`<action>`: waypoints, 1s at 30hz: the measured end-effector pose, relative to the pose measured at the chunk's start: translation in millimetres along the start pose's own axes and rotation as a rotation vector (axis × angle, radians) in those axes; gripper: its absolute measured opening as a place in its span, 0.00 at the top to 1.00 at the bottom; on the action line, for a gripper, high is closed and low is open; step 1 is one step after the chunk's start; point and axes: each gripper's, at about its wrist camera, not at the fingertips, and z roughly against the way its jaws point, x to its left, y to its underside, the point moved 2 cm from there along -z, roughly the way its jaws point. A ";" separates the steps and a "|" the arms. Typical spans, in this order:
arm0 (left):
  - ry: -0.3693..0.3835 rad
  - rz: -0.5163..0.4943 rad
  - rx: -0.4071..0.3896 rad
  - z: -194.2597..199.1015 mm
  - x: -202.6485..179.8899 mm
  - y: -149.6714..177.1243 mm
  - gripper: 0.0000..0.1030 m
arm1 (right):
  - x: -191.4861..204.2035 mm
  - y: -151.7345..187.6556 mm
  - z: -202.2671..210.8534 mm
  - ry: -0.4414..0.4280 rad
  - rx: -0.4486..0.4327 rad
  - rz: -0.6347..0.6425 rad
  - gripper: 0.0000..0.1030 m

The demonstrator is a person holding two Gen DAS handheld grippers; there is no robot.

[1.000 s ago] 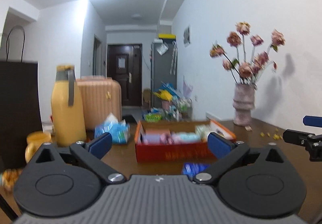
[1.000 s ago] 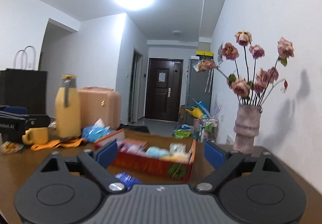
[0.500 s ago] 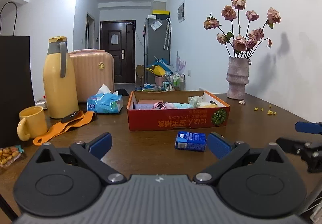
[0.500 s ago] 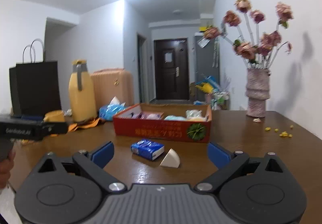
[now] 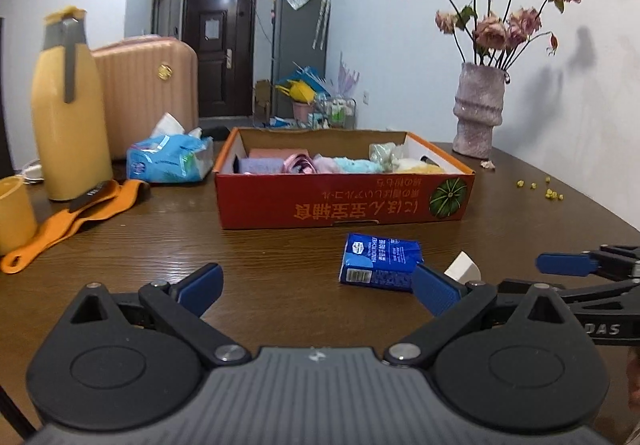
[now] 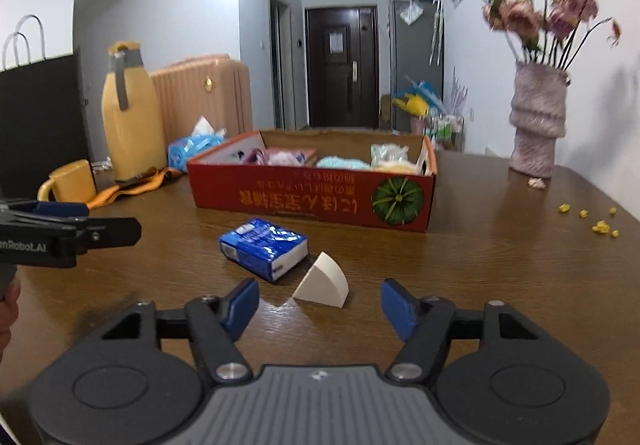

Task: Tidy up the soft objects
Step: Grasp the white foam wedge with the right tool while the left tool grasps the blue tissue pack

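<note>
A red cardboard box on the brown table holds several soft items in pink, purple, teal and yellow. In front of it lie a blue tissue pack and a white wedge-shaped sponge. My right gripper is open and empty, low over the table, with the sponge just ahead between its fingers. My left gripper is open and empty, facing the box, with the tissue pack just ahead of its right finger.
At the left stand a yellow thermos, a yellow mug, an orange strap and a blue tissue bag. A vase of dried roses stands at the back right. Yellow crumbs lie near the right edge.
Both grippers have tilted down and moved closer to the table. The tissue pack and the sponge have come into view close ahead. Both stay open.
</note>
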 end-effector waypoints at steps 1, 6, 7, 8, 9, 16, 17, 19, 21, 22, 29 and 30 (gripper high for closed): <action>0.009 0.001 0.007 -7.3 0.2 -1.6 0.00 | -1.3 -1.1 -7.3 0.000 0.009 -0.002 0.38; 0.053 0.011 0.054 -42.6 -0.4 -8.4 0.04 | -7.3 -8.9 -40.8 -0.024 0.047 -0.027 0.44; 0.057 0.013 0.064 -50.7 0.1 -9.7 0.04 | -7.8 -9.8 -47.0 -0.029 0.058 -0.024 0.44; 0.054 0.014 0.073 -57.7 -0.2 -11.0 0.04 | -8.0 -10.3 -52.1 -0.027 0.065 -0.017 0.45; 0.047 0.016 0.086 -65.4 -0.2 -12.4 0.04 | -8.5 -10.6 -57.6 -0.023 0.072 -0.011 0.46; 0.109 0.025 0.130 -101.5 -6.9 -17.1 0.09 | -17.0 -15.6 -79.4 -0.068 0.116 -0.039 0.75; 0.121 0.046 0.146 -106.6 -6.7 -17.6 0.09 | -19.2 -16.3 -80.7 -0.075 0.117 -0.048 0.75; 0.148 0.081 0.171 -113.6 -8.2 -18.7 0.07 | -25.0 -17.6 -81.8 -0.088 0.116 -0.089 0.76; 0.151 0.049 0.166 -114.9 -17.4 -18.0 0.03 | -32.5 -20.2 -80.3 -0.082 0.105 -0.132 0.77; 0.151 0.017 0.159 -114.9 -23.8 -17.1 0.01 | -35.6 -21.8 -78.6 -0.066 0.094 -0.138 0.77; 0.098 -0.092 0.168 -126.7 -52.1 -8.8 0.11 | -53.7 -25.3 -70.2 -0.031 0.065 -0.180 0.77; 0.080 -0.107 0.169 -127.2 -53.9 -7.2 0.29 | -54.2 -24.8 -68.0 -0.031 0.063 -0.182 0.77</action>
